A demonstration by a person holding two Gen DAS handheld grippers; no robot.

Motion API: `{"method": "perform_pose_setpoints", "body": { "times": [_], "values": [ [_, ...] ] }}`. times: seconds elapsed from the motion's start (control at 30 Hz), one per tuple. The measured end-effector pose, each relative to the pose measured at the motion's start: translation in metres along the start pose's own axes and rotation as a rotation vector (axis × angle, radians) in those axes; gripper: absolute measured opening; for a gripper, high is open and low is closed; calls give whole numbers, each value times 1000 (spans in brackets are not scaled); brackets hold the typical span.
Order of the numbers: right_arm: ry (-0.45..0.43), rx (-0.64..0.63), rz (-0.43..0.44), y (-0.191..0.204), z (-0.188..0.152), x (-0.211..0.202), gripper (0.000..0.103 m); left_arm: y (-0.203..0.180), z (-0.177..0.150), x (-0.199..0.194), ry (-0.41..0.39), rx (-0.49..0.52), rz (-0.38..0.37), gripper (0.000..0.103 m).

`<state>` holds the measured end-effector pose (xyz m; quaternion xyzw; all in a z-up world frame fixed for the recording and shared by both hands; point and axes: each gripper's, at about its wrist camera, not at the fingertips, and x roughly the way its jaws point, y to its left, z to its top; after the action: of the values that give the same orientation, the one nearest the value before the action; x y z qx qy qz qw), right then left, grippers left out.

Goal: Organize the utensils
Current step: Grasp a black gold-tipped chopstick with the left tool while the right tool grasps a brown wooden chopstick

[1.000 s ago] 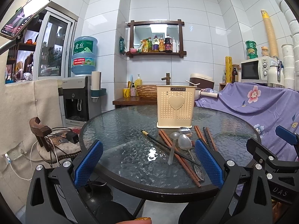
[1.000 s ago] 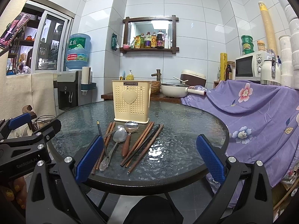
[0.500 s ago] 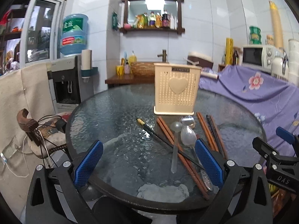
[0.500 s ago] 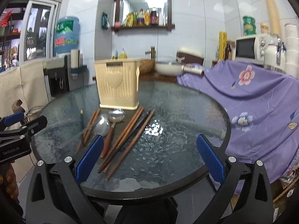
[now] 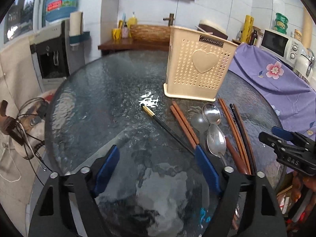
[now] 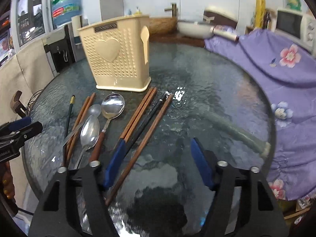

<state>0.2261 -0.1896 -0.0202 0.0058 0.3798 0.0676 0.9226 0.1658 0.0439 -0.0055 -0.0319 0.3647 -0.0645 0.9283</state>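
Both hand-held grippers, left (image 5: 158, 162) and right (image 6: 159, 158), have advanced over the glass surface (image 5: 110, 98), jaws closing on nothing, chopsticks (image 6: 138, 116) and spoons (image 6: 112, 106) lying just ahead, before the holder (image 6: 116, 59).

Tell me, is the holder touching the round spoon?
Apart. The right wrist view shows bare glass between the holder base and the round spoon bowl.

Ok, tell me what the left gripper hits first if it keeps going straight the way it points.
Probably bare glass table: the left gripper, jaws closing on nothing, aims down at the tabletop. The black chopstick lies just beside its right finger, so depth leaves some doubt.
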Motion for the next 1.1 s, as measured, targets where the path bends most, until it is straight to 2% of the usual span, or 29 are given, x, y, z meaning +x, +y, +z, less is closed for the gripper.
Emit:
{"method": "perform_pose_setpoints", "body": {
  "times": [0.1, 0.3, 0.4, 0.67, 0.93, 1.1],
  "values": [
    [65, 21, 16, -6, 16, 19, 51, 0, 12, 13, 46, -2, -6, 60],
    [168, 69, 30, -14, 39, 49, 36, 2, 34, 45, 150, -44, -28, 46],
    [204, 95, 54, -14, 44, 59, 33, 0, 41, 55, 176, -42, -16, 44],
    [249, 68, 10, -5, 57, 81, 21, 1, 51, 80, 237, -74, 5, 41],
    [289, 102, 16, -15, 82, 106, 12, -5, 67, 98, 276, -51, 41, 39],
    [325, 122, 16, -15, 101, 124, 11, -12, 78, 112, 321, -29, 50, 30]
  ]
}}
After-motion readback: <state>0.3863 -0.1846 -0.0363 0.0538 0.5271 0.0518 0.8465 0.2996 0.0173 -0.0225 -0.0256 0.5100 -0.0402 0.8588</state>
